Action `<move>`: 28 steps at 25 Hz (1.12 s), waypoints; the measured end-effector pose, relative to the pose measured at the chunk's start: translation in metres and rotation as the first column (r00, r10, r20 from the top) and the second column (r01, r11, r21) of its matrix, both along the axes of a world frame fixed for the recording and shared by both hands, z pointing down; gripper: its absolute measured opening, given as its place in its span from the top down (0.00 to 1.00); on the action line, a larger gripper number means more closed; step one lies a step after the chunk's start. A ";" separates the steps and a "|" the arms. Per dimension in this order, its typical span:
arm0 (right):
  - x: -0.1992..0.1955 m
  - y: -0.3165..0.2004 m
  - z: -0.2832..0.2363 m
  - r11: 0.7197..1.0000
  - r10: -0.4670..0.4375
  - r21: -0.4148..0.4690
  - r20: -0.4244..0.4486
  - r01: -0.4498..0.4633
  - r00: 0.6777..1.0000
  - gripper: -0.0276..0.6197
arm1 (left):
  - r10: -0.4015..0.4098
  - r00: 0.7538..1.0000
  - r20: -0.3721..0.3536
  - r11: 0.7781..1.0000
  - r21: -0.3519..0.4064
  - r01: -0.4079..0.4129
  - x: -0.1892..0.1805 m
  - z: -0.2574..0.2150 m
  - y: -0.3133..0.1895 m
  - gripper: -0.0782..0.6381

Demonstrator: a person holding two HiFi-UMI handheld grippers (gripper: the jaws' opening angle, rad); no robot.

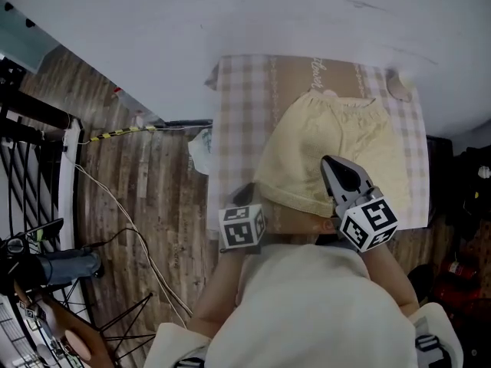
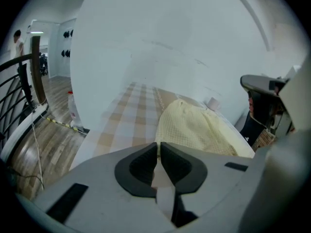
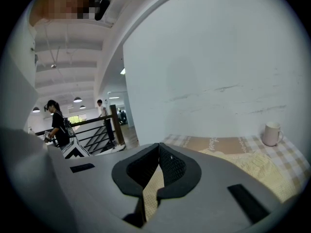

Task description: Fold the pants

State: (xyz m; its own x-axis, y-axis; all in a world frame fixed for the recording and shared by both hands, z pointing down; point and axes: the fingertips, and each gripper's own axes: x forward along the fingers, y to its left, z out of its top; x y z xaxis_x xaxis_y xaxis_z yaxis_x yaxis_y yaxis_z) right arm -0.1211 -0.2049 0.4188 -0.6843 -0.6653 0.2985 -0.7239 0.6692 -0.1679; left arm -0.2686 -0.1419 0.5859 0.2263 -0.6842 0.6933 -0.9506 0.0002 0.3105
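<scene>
Step in hand: in my judgement this is the start of the first fold. Both grippers have the near edge of the pants, at 6 o'clock on the table, and this edge looks a little raised.
Pants: pale yellow, lying on the checked cloth. The waistband points to 12 o'clock, toward the wall, and the leg ends point to 6 o'clock, close to the person.
Left gripper: the fingers are pressed almost together. A thin strip of pale fabric sits between the pads, so it pinches the pants near their 7 o'clock corner.
Right gripper: the fingers meet at the tips and yellow waffle fabric shows in the gap below them. It pinches the pants at about 5 o'clock.
Next move: probably to carry both corners together toward 12 o'clock, at equal height, and lay the near edge on the waistband. Both pinches must hold all the way.
Risk: the left pinch takes only little fabric and could slip.
Cup: it stands at the 1 o'clock corner, near the waistband, so the fold should end before it.
</scene>
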 end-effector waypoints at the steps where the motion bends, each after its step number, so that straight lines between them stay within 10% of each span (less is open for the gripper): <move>1: 0.005 -0.001 -0.002 1.000 -0.012 0.004 0.003 0.012 1.000 0.96 | -0.027 1.000 0.002 1.000 0.010 0.027 0.001 -0.004 -0.001 0.86; 11: 0.069 -0.001 -0.009 0.995 -0.101 0.031 0.033 0.100 0.994 0.96 | -0.195 0.981 0.014 0.977 0.093 0.193 0.035 -0.038 -0.003 0.86; 28: 0.234 0.000 0.000 0.998 -0.064 0.008 0.067 0.064 0.996 0.96 | -0.156 0.988 -0.013 0.966 0.205 0.155 0.191 -0.088 -0.030 0.86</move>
